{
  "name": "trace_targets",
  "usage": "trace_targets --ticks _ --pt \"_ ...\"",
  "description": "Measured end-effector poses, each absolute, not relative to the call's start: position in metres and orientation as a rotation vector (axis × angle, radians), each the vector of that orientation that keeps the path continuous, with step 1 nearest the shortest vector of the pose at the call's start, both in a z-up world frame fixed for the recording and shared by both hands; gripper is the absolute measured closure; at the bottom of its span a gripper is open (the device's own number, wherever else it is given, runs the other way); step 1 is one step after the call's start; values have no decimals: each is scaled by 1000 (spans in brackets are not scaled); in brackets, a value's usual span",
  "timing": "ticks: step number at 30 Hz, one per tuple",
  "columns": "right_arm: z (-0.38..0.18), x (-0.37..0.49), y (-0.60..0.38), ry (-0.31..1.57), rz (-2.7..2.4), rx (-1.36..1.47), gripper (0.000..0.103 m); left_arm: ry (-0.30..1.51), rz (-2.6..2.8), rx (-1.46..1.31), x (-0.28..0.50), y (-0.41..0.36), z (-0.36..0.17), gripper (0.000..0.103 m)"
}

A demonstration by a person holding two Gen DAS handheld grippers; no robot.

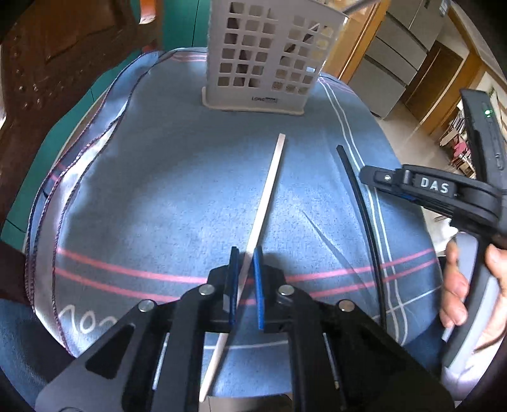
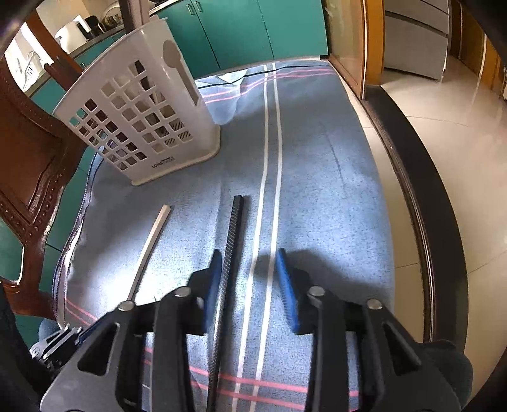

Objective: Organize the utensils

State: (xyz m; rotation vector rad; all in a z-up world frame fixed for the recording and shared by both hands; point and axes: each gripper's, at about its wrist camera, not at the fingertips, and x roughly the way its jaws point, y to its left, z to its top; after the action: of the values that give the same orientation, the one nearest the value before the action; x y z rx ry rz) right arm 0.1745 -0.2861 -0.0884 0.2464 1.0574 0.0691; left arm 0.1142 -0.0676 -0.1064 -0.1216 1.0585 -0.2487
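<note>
A white perforated utensil holder (image 1: 263, 57) stands at the far end of a blue cloth; it also shows in the right wrist view (image 2: 139, 117). A pale chopstick (image 1: 266, 196) lies on the cloth and runs between my left gripper's (image 1: 246, 253) blue pads, which are narrowly apart around it. It also shows in the right wrist view (image 2: 149, 247). A black chopstick (image 2: 229, 253) lies along the cloth between my right gripper's (image 2: 248, 256) wide-open fingers, close to the left pad. The black chopstick (image 1: 361, 202) and right gripper (image 1: 364, 174) show in the left wrist view.
The blue cloth (image 2: 317, 190) with white and pink stripes covers the table. A brown wooden chair (image 2: 28, 164) stands at the left. Teal cabinets (image 2: 253, 28) lie behind. The table's dark edge (image 2: 421, 222) runs along the right, with tiled floor beyond.
</note>
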Motion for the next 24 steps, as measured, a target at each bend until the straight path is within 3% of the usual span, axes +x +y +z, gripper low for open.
trace_targets --ticks 3,5,16,20,24 --pt "-90 180 -282 1070 57 208 63 1032 -240 -127 124 -65 -100 69" --pt "-90 184 -279 1071 36 181 63 1004 -253 -121 134 -68 -97 68" --pt "-83 185 -286 1059 -4 133 63 969 -256 18 195 -120 -107 68" --pt "-82 186 -289 1059 -8 128 63 973 -210 46 199 -119 -110 83" --pt "-80 190 -288 1057 -4 122 63 986 -167 15 202 -106 -109 84"
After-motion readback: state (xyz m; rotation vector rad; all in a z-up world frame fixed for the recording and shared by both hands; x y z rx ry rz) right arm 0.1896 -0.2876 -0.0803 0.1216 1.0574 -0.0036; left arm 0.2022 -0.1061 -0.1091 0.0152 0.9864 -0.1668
